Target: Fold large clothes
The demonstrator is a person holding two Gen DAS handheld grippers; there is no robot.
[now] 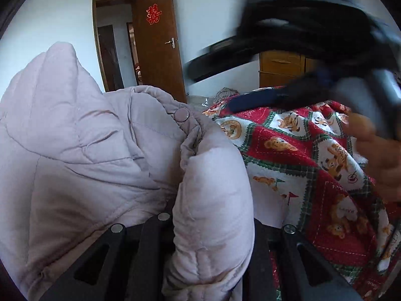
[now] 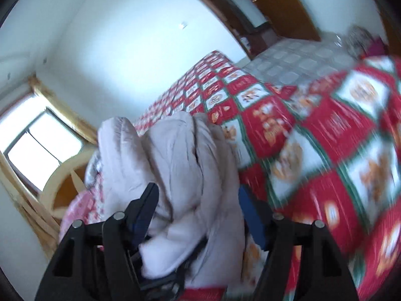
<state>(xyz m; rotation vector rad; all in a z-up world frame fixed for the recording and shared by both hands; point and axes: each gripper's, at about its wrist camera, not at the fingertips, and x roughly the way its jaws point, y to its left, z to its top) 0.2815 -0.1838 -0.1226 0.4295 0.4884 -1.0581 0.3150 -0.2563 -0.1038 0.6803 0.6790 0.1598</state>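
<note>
Red paper character (image 1: pixel 153 15) on the brown door (image 1: pixel 160 42) beyond left tool (image 1: pixel 213 238), which pinches the pale padded coat (image 1: pixel 100 155); right tool (image 2: pixel 198 200) spread around it over the bear-print quilt (image 2: pixel 325 138).

- A red double-happiness character (囍) (image 1: pixel 153 15) stands as a paper cutout on the upper part of the open brown door (image 1: pixel 160 57).
- Small lettering on the bear-patterned quilt (image 1: pixel 313 165) is too blurred to read.

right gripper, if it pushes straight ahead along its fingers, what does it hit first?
The pale padded jacket: a bunched fold of it already sits between the spread fingers of the right gripper, which do not look pressed on it. Beyond lies the red bear-print quilt on the bed. Motion blur makes depth uncertain.
</note>
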